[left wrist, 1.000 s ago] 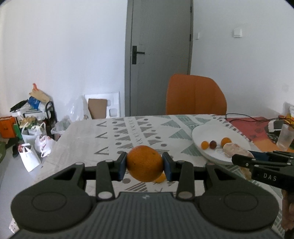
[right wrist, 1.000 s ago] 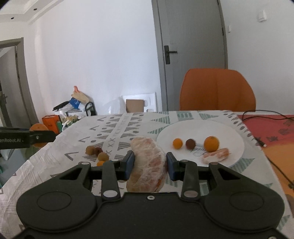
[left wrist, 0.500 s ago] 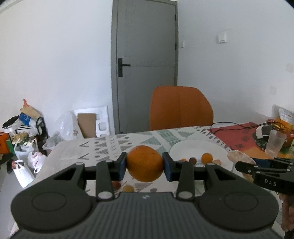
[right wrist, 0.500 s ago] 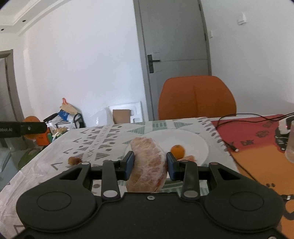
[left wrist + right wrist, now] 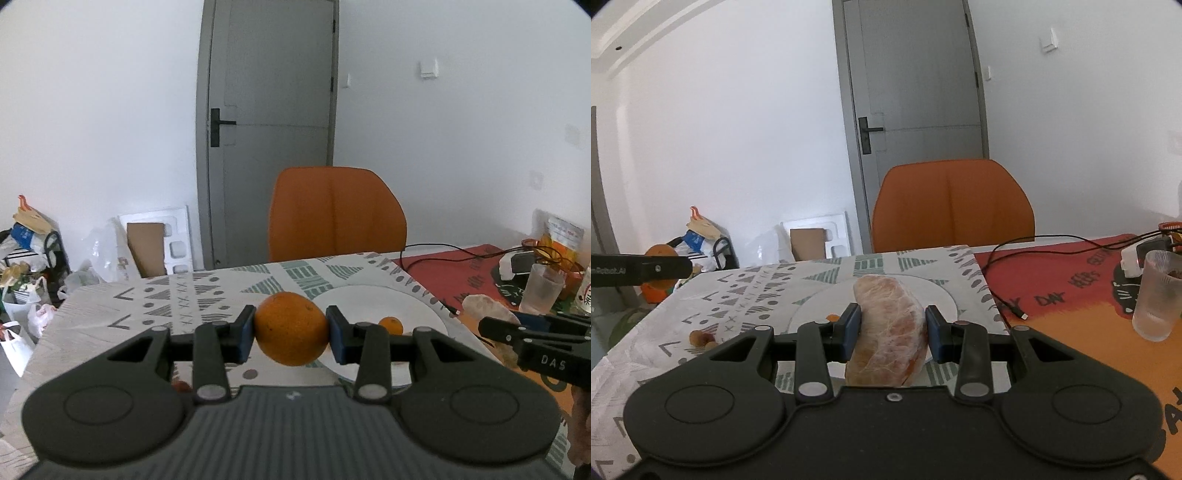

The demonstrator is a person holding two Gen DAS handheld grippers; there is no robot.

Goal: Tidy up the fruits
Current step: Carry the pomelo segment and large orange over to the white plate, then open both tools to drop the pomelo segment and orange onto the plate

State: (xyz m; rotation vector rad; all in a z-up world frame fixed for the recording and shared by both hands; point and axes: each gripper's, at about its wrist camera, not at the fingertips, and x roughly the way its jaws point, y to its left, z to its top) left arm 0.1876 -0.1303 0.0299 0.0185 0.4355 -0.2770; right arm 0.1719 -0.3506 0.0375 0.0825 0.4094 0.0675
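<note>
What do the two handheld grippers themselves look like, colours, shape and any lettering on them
Both the left gripper and right gripper are matte black, with ribbed bodies, round side discs, silver pivot screws and blue finger pads. White lettering runs along each finger's outer side. No cables or sleeves show.

- Home dining rm: desk (image 5: 746, 295) w/ patterned cloth, white plate (image 5: 373, 295), orange chair (image 5: 953, 203).
- Grey door (image 5: 916, 110), light switch (image 5: 1049, 44).
- Shopping bags (image 5: 26, 236) piled on floor.
</note>
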